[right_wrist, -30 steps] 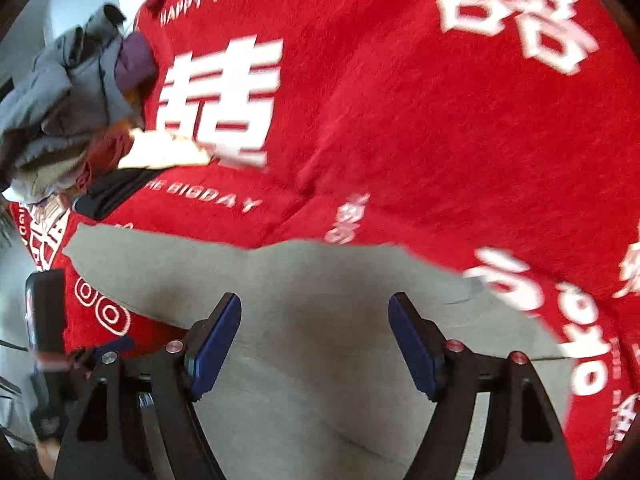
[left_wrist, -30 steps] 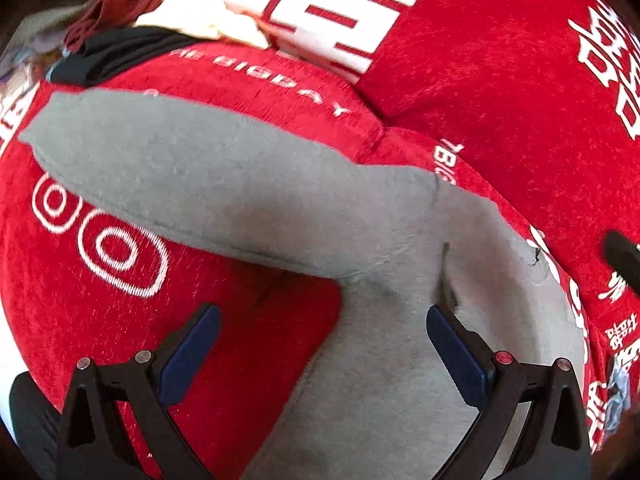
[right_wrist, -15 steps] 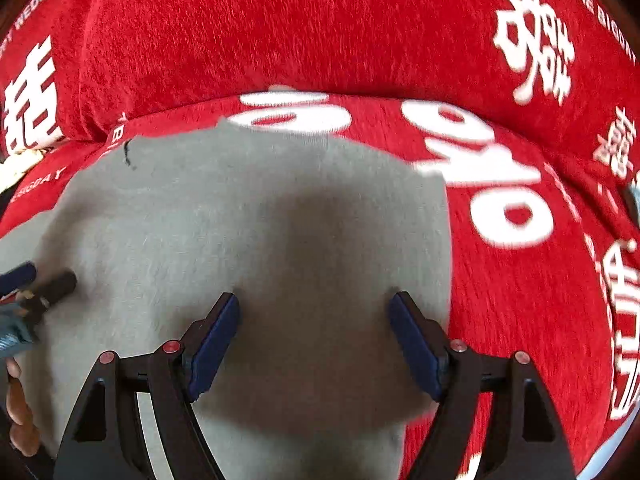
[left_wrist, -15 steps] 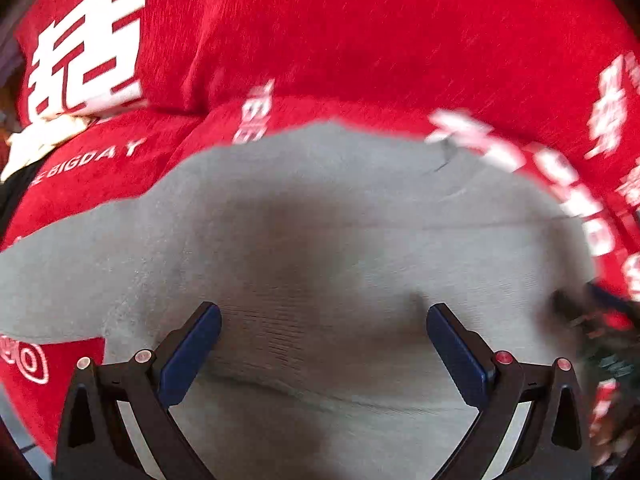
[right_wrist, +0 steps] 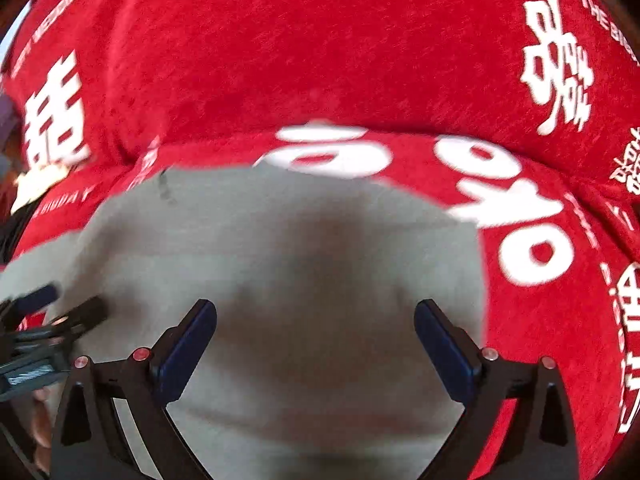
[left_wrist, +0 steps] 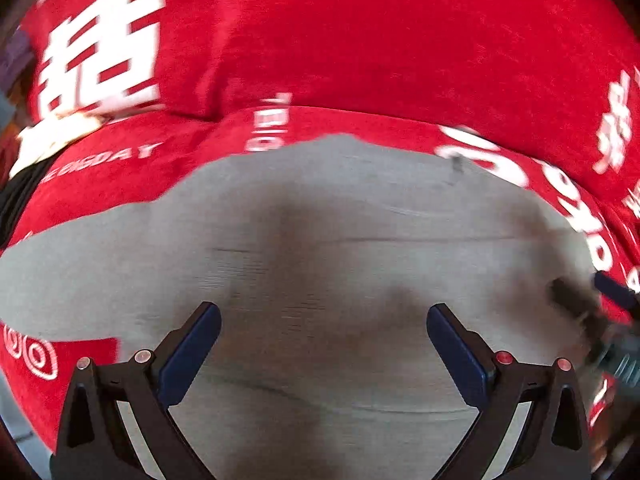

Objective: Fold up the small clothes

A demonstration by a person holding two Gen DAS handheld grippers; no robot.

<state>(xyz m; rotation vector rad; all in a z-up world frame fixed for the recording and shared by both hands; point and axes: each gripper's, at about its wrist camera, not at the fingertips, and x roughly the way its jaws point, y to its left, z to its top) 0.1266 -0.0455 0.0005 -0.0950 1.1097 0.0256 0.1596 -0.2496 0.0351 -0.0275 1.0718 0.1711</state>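
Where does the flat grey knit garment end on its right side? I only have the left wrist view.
Observer: In the right wrist view, the grey garment ends in a straight edge just right of the right gripper. Red printed cloth lies beyond.
Operator: Is that gripper holding fabric?
Observer: No. Its jaws are opening, and the garment lies under them, not pinched.
Operator: Can you see my gripper there?
Observer: Yes. The left gripper shows at the left border, with its tips over the garment.

Matt grey knit garment (left_wrist: pixel 320 240), fuzzy red printed cloth cover (left_wrist: pixel 360 40)
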